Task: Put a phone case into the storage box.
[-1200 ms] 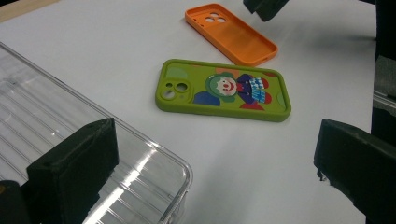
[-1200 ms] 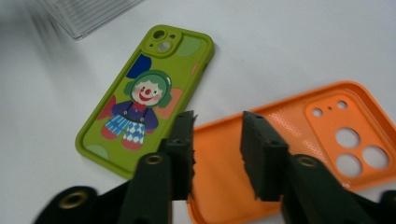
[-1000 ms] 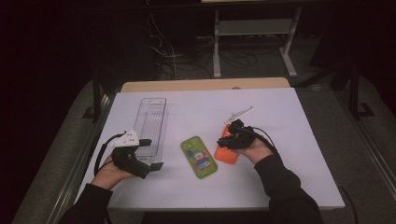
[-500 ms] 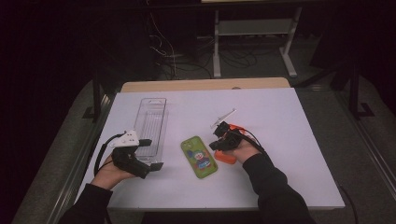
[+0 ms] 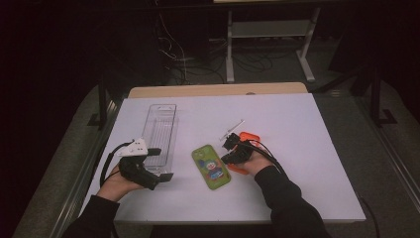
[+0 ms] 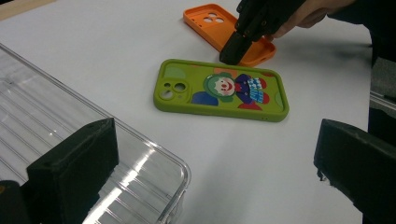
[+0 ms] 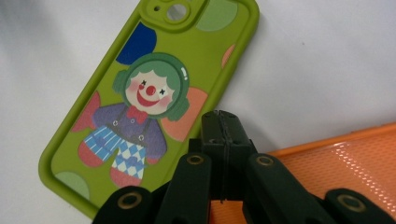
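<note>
Right gripper (image 7: 223, 140): jaws pressed together, nothing between them, tip over the near edge of the orange phone case (image 6: 223, 25). Green clown case (image 7: 144, 102) lies flat just ahead of that tip, on the white table (image 5: 307, 129). Left gripper (image 6: 210, 177): jaws wide apart, empty, clear tray (image 6: 56, 140) under its left jaw. Cases look light, rubbery, flexible; pinch a raised side rim.

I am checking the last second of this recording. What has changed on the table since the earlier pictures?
The right gripper has moved left toward the green clown phone case, jaws shut, tip over the orange phone case. The left gripper, clear plastic tray and both cases stayed put.
</note>
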The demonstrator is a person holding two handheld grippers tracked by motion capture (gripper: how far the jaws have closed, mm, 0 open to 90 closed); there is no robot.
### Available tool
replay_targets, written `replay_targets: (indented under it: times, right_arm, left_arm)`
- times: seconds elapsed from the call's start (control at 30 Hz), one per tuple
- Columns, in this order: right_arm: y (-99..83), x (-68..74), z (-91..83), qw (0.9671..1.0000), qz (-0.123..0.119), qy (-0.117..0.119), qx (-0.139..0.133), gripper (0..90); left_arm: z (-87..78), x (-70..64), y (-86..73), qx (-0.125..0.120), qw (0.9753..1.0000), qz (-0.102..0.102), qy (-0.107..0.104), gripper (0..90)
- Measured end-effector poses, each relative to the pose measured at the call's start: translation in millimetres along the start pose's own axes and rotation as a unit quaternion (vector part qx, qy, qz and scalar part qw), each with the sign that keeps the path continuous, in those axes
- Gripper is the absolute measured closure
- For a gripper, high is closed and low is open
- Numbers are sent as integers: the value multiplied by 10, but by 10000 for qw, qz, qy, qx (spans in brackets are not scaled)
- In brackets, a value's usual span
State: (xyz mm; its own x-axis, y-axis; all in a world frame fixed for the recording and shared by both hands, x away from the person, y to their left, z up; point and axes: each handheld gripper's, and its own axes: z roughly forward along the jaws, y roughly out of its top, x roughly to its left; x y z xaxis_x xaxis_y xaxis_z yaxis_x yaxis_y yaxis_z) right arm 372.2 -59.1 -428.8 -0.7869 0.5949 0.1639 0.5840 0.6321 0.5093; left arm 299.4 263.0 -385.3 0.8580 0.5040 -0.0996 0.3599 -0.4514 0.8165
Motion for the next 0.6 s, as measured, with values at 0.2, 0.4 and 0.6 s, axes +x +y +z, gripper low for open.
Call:
replay_targets:
  times: [0.2, 0.4, 0.6]
  right_arm:
    - [-65, 24, -46, 10000, -51, -45, 65, 883]
    - [-183, 11, -125, 9998, -54, -141, 122, 883]
    - [-316, -35, -224, 9994, -57, -299, 187, 883]
  left_arm:
    - [5, -6, -1, -14, 10000, -1, -20, 0]
    - [11, -6, -1, -27, 10000, 30, -24, 0]
    - [5, -5, -1, -25, 10000, 28, -18, 0]
